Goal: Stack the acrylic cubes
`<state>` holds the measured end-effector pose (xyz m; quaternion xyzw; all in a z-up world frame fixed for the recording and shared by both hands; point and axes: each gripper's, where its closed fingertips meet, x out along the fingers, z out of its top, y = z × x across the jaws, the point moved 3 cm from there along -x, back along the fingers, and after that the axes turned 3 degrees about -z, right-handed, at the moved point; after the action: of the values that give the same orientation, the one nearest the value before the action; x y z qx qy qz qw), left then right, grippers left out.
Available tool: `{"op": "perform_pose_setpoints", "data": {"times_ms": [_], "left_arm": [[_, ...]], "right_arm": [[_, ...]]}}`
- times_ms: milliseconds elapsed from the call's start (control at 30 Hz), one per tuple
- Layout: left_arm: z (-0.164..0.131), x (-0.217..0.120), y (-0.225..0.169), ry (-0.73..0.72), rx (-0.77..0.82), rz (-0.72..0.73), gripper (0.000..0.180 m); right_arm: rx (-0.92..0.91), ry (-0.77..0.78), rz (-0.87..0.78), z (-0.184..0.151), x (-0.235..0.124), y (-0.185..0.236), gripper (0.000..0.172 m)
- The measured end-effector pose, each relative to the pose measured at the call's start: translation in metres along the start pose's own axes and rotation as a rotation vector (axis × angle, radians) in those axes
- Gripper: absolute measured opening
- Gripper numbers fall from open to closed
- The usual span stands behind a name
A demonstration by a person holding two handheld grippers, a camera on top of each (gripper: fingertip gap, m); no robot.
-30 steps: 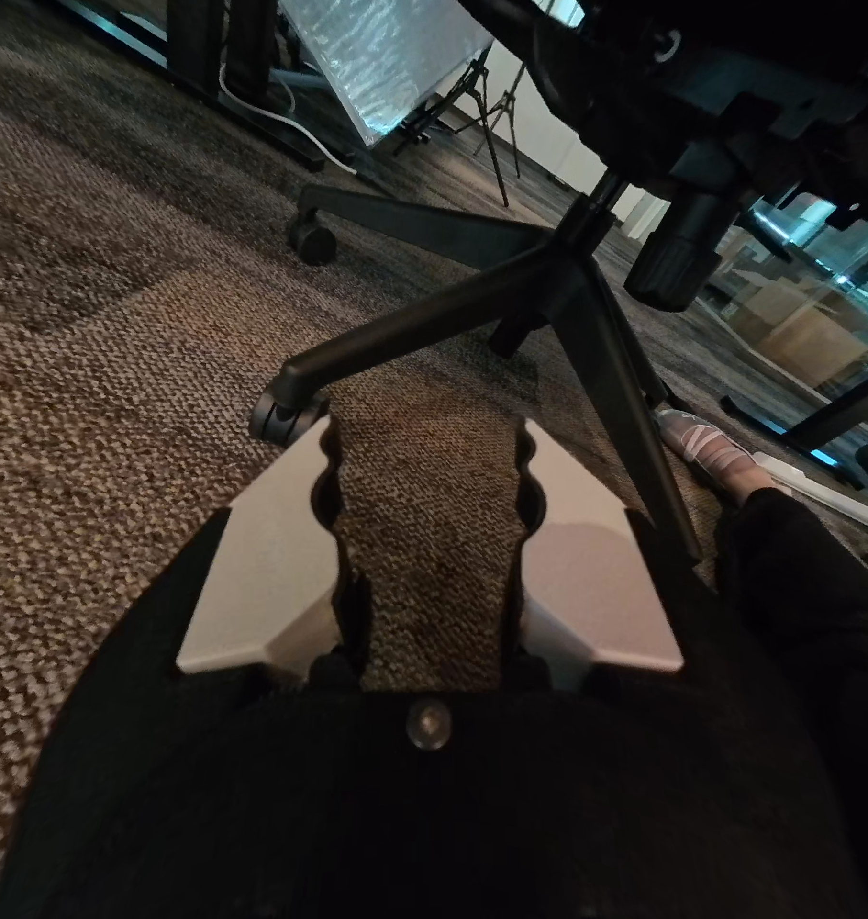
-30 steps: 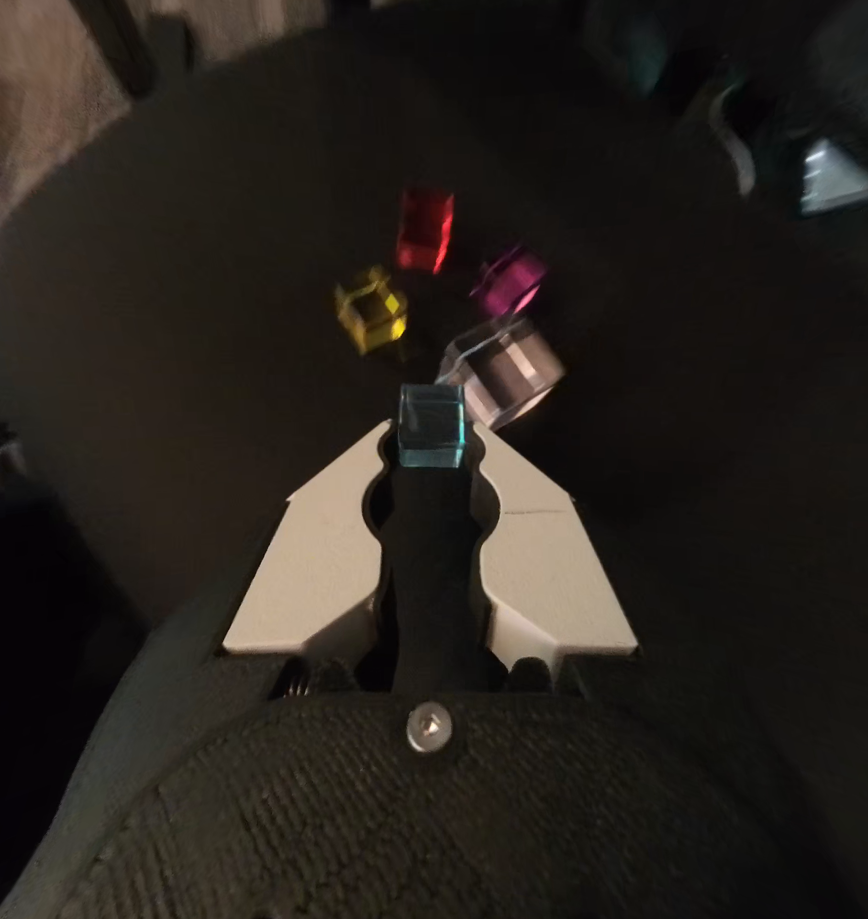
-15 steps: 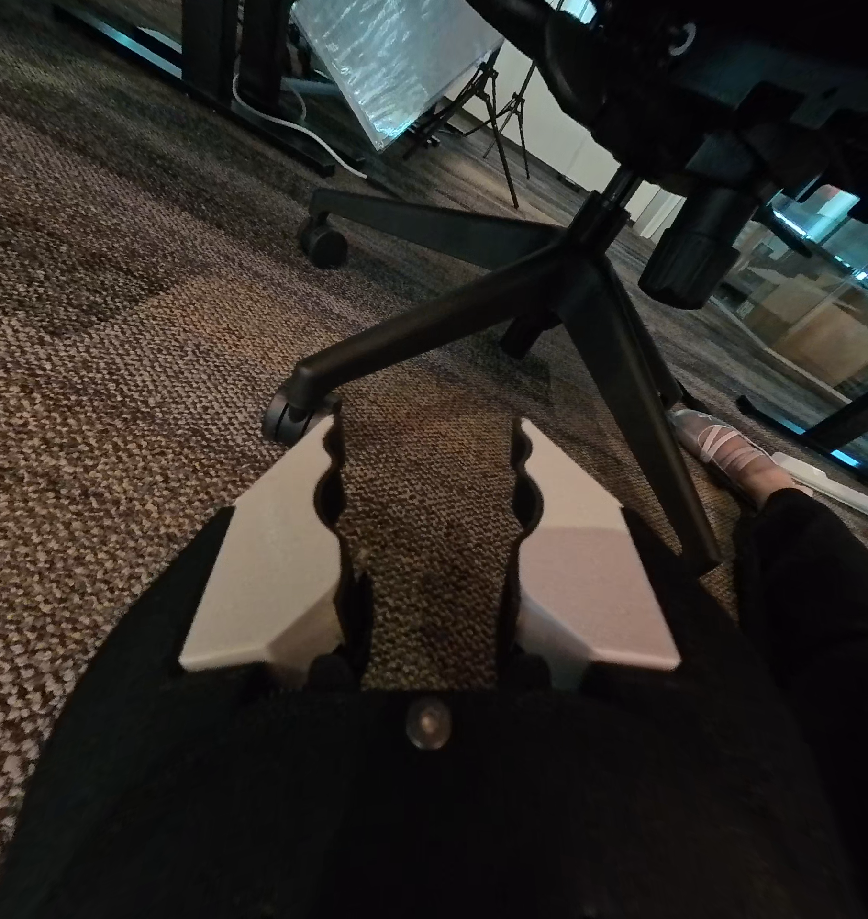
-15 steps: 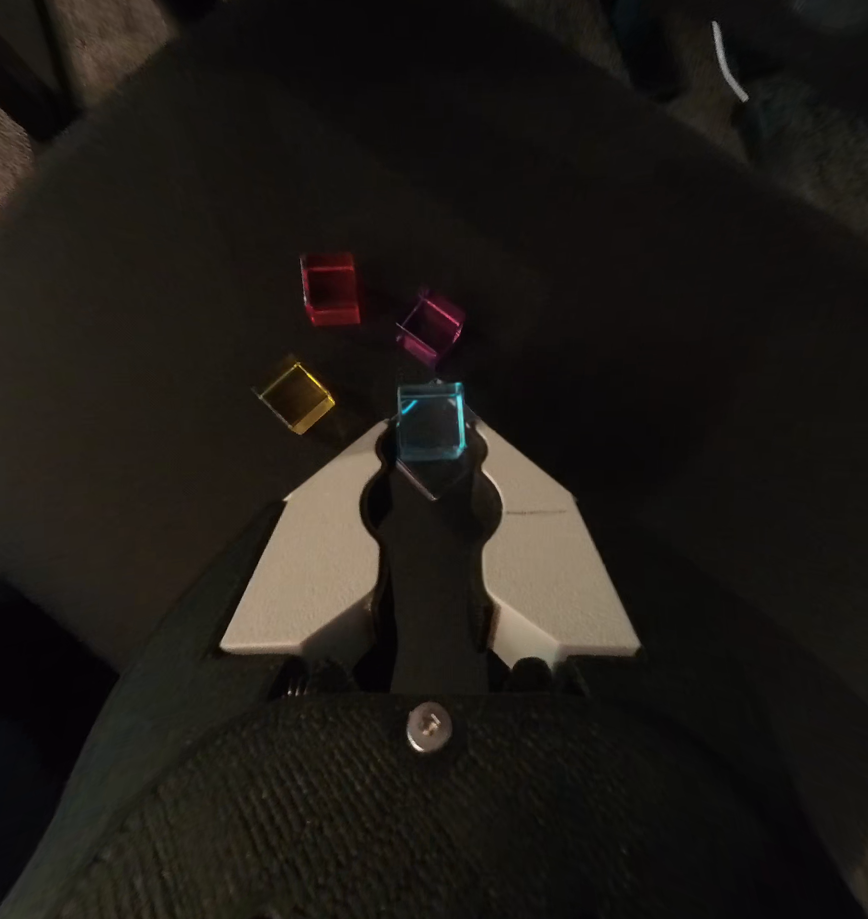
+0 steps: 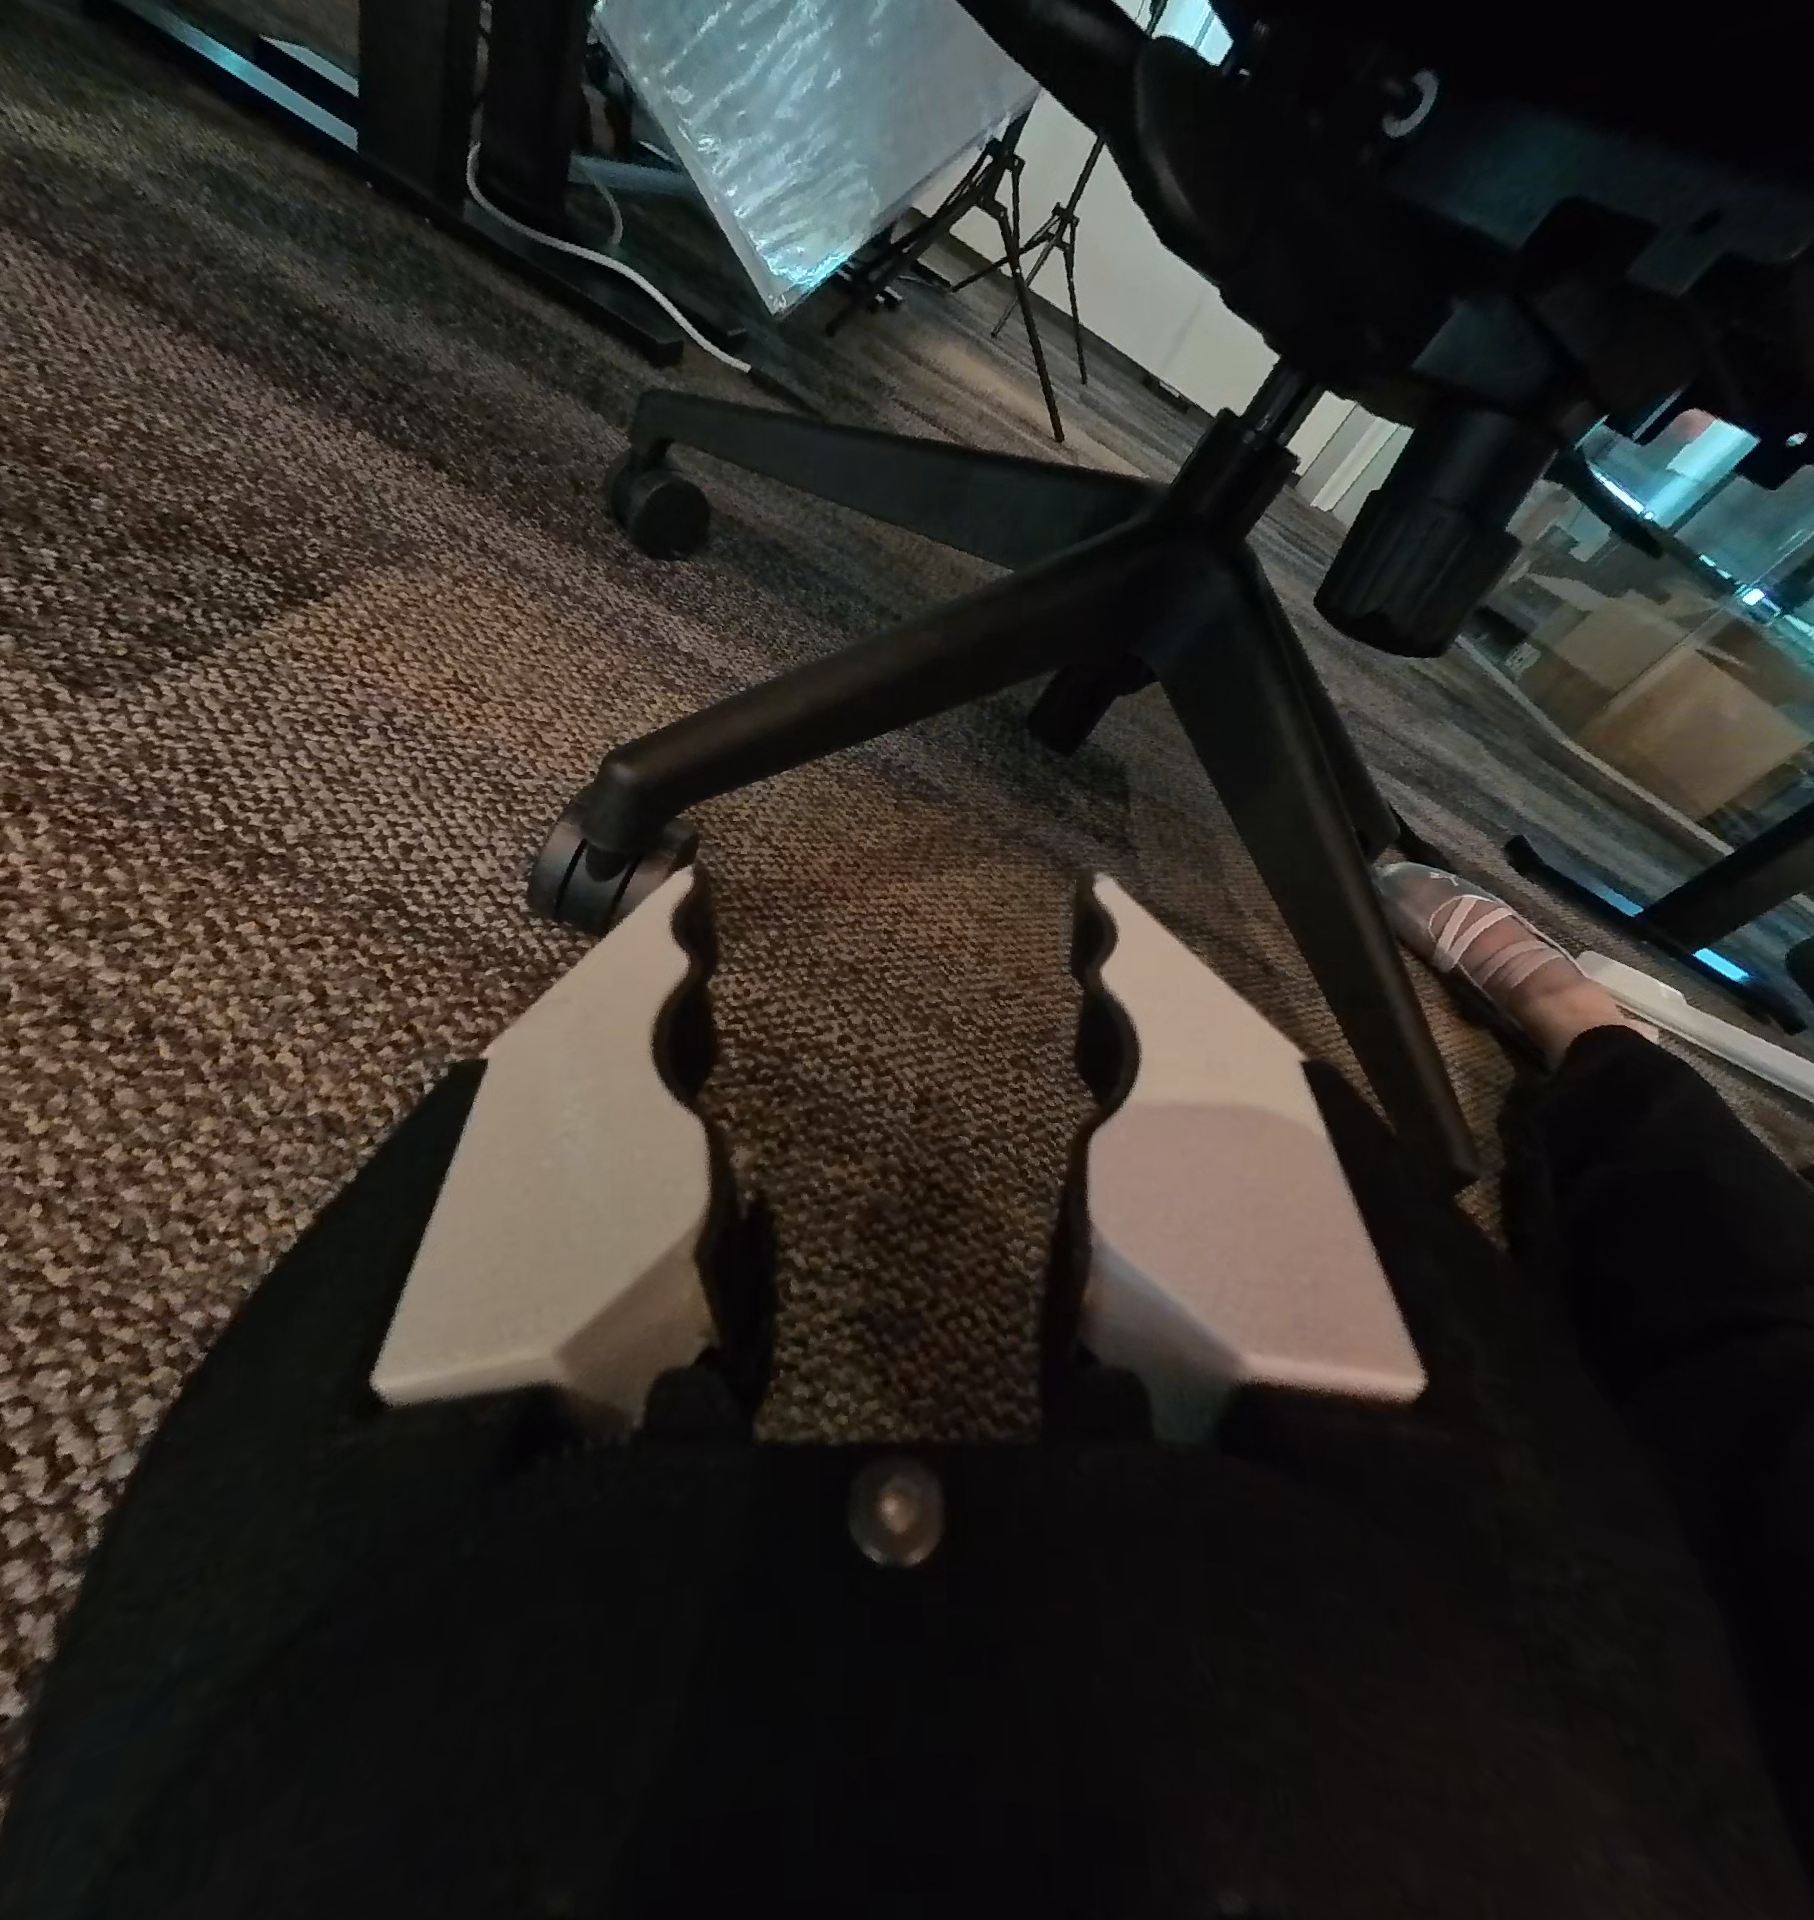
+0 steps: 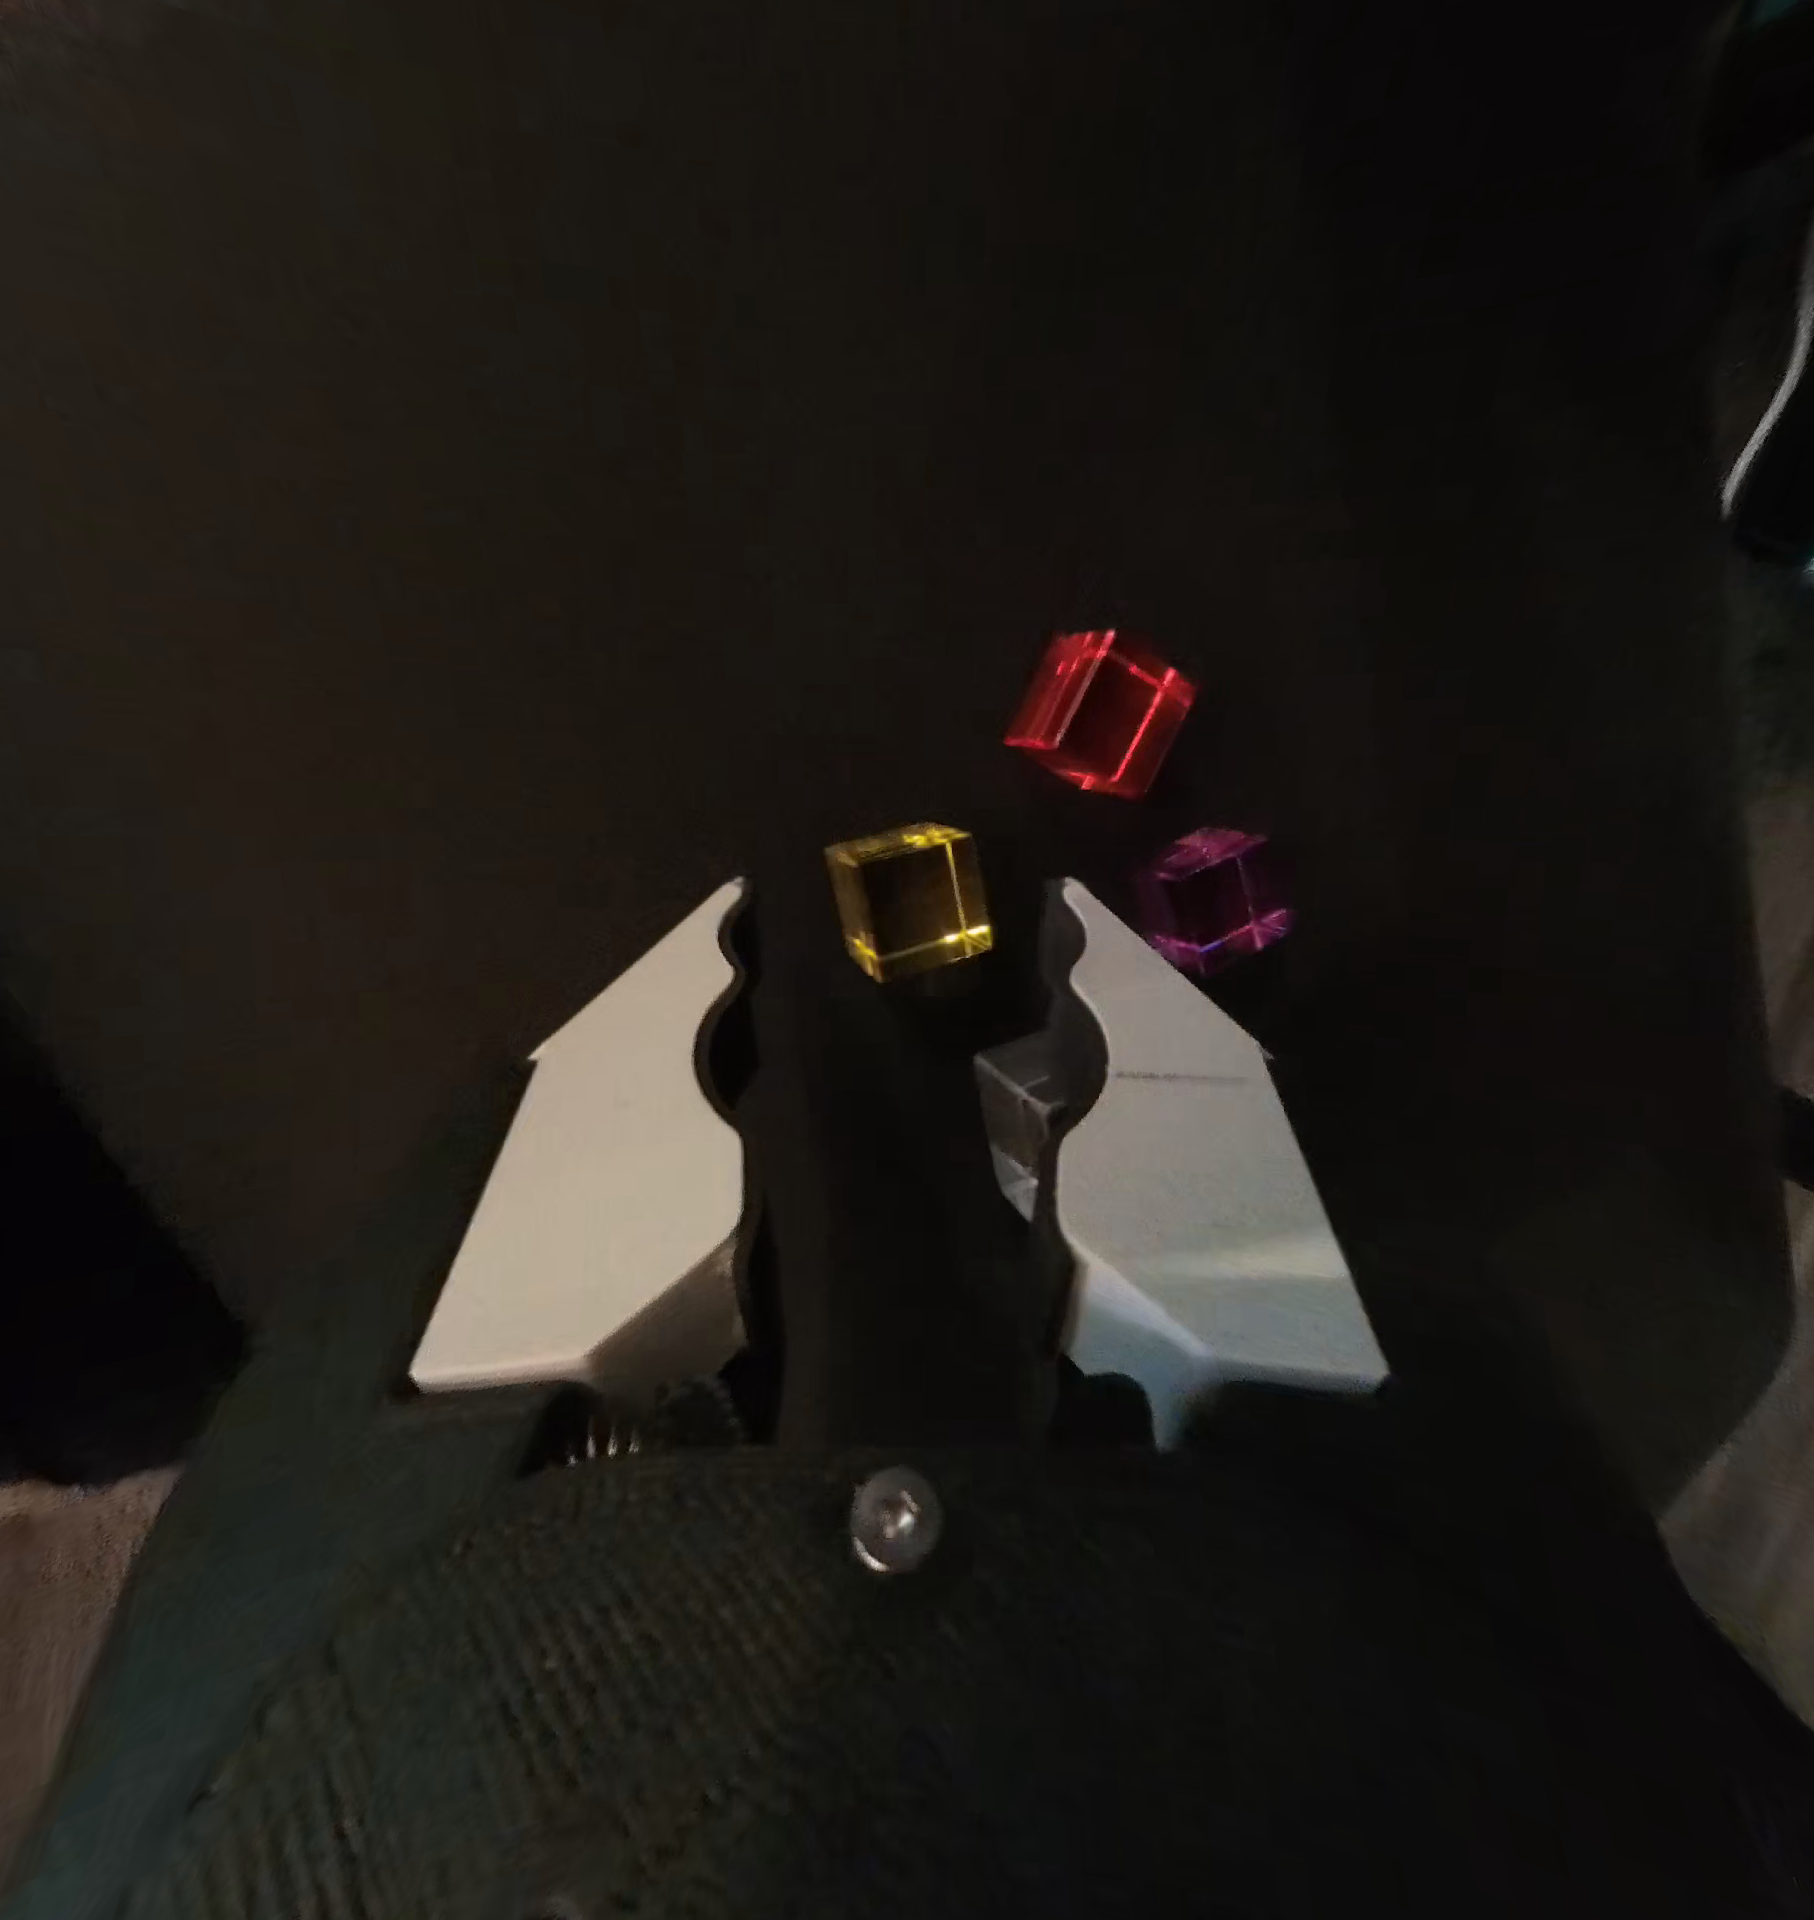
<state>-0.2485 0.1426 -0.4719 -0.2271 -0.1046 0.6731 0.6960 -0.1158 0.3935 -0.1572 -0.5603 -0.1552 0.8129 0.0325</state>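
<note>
The right gripper is held spread above a dark seat surface; a yellow cube is seen between its fingertips, nearer the left one, with a gap on each side, so nothing is pinched; a clear cube lies farther back against the right finger; a red cube and a purple cube lie ahead to the right; the left gripper is spread and empty over carpet, a chair caster just beside its left tip
</note>
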Motion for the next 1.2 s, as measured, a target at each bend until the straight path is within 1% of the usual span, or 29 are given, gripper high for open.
{"op": "perform_pose_setpoints", "data": {"times_ms": [133,167,233,300,400,467,533,667,767,933,1033,1200], "left_arm": [[-0.001,0.001,0.001,0.003,0.001,0.002,0.068],[-0.001,0.001,0.002,0.003,-0.003,0.002,0.068],[-0.001,0.001,0.003,0.002,-0.011,0.006,0.068],[-0.002,0.001,0.004,0.007,-0.013,0.005,0.068],[-0.001,0.001,0.004,0.005,-0.010,0.004,0.067],[-0.001,0.002,0.004,0.005,-0.011,0.006,0.067],[-0.001,0.003,0.005,0.007,-0.015,0.007,0.067],[-0.001,0.002,0.005,0.002,-0.015,0.005,0.067],[0.000,0.001,0.005,-0.002,-0.020,0.004,0.067],[0.000,0.001,0.006,-0.005,-0.026,0.004,0.067],[0.000,0.002,0.004,-0.001,-0.015,0.002,0.067],[0.000,0.002,0.005,0.000,-0.018,0.000,0.066]], "right_arm": [[-0.034,0.166,0.065,-0.008,0.011,-0.005,0.042],[-0.044,0.186,0.096,-0.009,0.014,-0.003,0.031],[-0.057,0.212,0.130,-0.008,0.012,-0.003,0.028],[-0.060,0.211,0.126,-0.003,-0.001,-0.008,0.027],[-0.047,0.193,0.058,0.004,-0.034,-0.026,0.027],[-0.013,0.211,0.030,0.002,-0.053,-0.038,0.027],[0.032,0.248,0.026,-0.004,-0.063,-0.046,0.027],[0.078,0.346,0.037,-0.022,-0.061,-0.053,0.027],[0.109,0.353,0.056,-0.026,-0.055,-0.056,0.026],[0.121,0.406,0.040,-0.035,-0.050,-0.062,0.026],[0.130,0.420,0.025,-0.037,-0.049,-0.066,0.026],[0.175,0.390,0.054,-0.034,-0.045,-0.068,0.026]]}}
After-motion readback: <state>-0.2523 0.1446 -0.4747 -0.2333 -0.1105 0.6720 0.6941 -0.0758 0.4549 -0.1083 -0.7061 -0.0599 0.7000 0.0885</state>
